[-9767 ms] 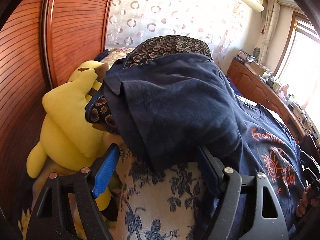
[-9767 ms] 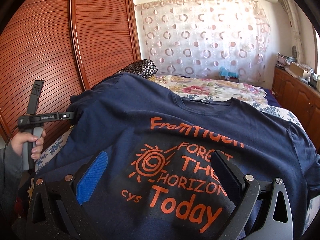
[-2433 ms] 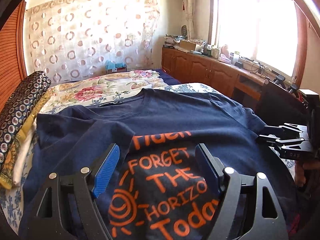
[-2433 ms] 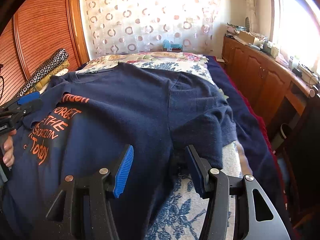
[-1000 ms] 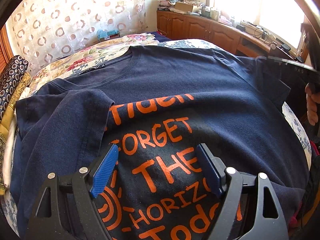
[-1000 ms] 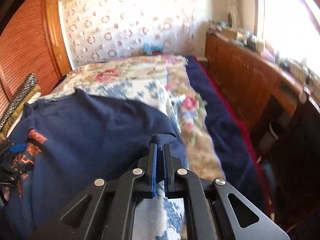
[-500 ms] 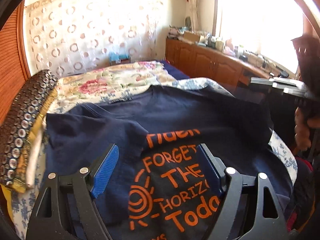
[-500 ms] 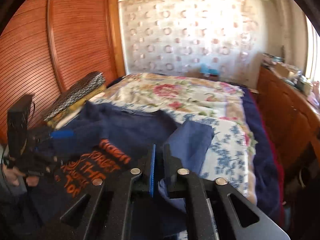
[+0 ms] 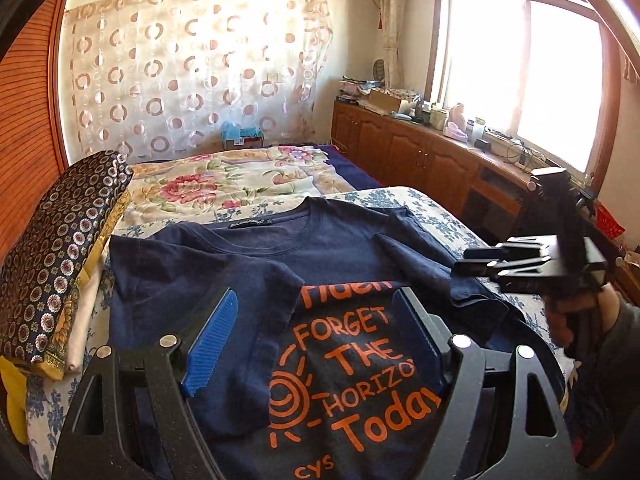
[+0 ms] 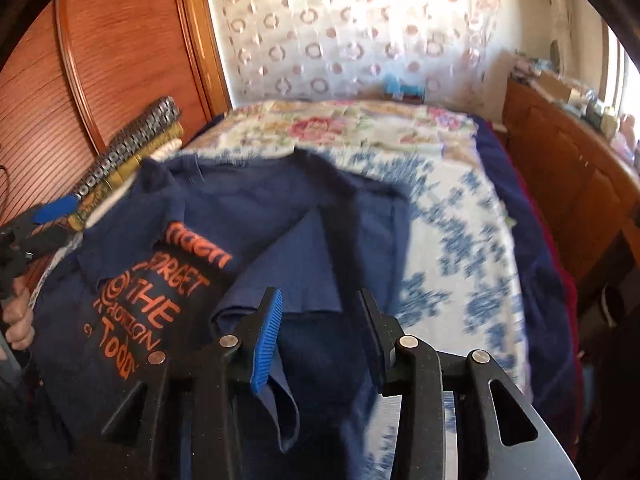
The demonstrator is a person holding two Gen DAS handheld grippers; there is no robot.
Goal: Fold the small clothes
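A navy T-shirt (image 9: 340, 248) with an orange print lies face up on the bed. Its left sleeve (image 9: 192, 280) is folded in over the body. My left gripper (image 9: 316, 320) hovers open above the print with nothing between its fingers. In the right wrist view the shirt's right side (image 10: 296, 276) lies folded inward as a lighter blue flap. My right gripper (image 10: 320, 312) hangs just over that flap and its jaws are opening. Cloth lies under them near the blue pad (image 10: 266, 344), but the pads do not press it. The right gripper (image 9: 464, 266) also shows at the shirt's right edge, in a person's hand.
A stack of folded patterned cloths (image 9: 60, 248) sits left of the shirt by the wooden wardrobe (image 10: 100, 80). Floral bedding (image 9: 240, 184) stretches behind it. Low wooden cabinets (image 9: 420, 160) with clutter line the right wall under the window.
The right gripper was shut on the shirt's right side, carried it left over the body, and its jaws have now parted off the cloth. The left gripper drew up and back, staying open.
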